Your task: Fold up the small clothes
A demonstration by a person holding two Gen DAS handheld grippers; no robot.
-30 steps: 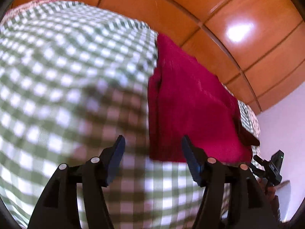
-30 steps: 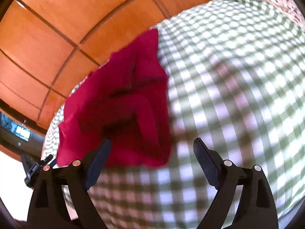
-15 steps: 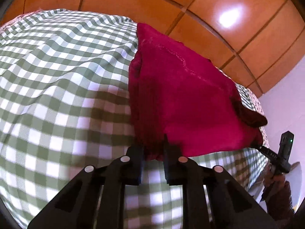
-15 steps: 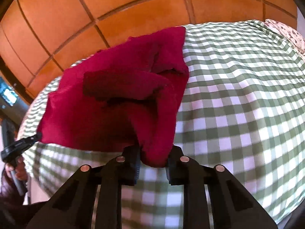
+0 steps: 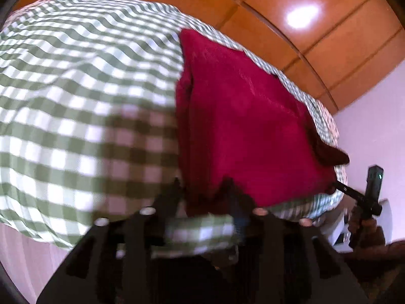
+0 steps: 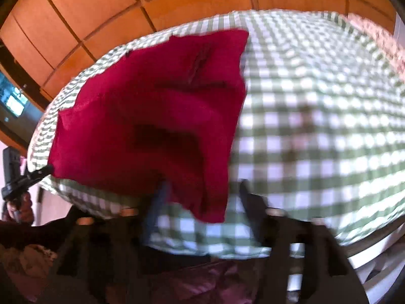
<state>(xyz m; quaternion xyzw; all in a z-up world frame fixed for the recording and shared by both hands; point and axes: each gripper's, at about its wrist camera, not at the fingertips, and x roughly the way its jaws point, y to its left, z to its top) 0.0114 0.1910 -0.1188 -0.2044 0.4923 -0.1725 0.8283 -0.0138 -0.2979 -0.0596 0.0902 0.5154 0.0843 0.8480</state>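
Pointing steeply down, left tool (image 5: 203, 192) and right tool (image 6: 201, 192) are opening, released, the red garment (image 5: 248, 126) between their jaws. No legible writing.

Both wrist cameras look steeply down, close over the checked bedcover (image 5: 76, 116). Left views from one near corner, right from the other; both share the red garment (image 5: 248, 131).

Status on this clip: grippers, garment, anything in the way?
Left gripper and right gripper opening, near corners of red garment between their jaws. Garment lies partly folded on checked cloth. Nothing in the way.
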